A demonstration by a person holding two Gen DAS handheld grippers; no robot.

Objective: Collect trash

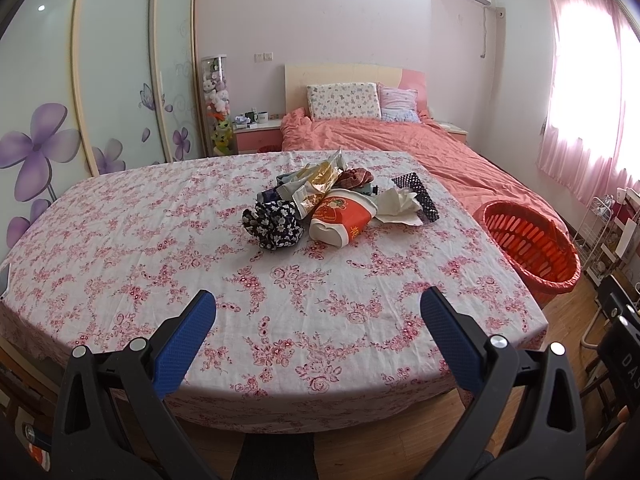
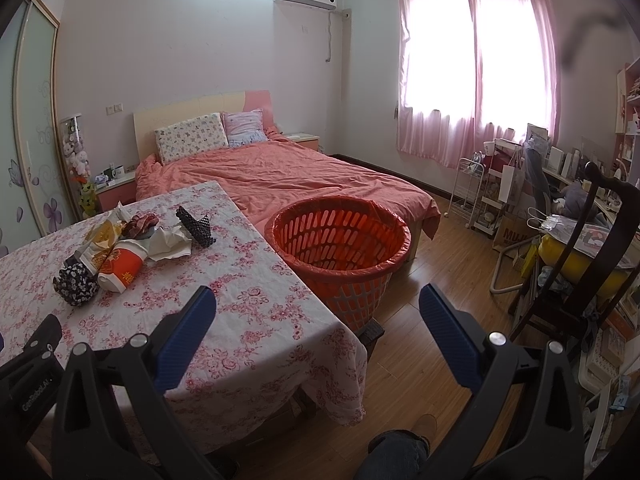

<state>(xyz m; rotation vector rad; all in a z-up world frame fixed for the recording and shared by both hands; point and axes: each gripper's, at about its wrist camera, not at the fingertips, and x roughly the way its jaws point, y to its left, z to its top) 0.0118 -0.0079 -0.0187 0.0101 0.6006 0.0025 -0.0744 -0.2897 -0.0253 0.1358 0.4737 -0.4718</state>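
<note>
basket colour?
Orange-red basket, slotted sides, lined with a matching bag; clearest in the right wrist view.

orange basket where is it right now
The orange basket stands off the table's right edge, at the foot of the bed. In the left wrist view it shows at far right, past the tissue.

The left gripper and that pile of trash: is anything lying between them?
No. In the left wrist view, only bare floral tablecloth lies between the left gripper and the pile.
</note>
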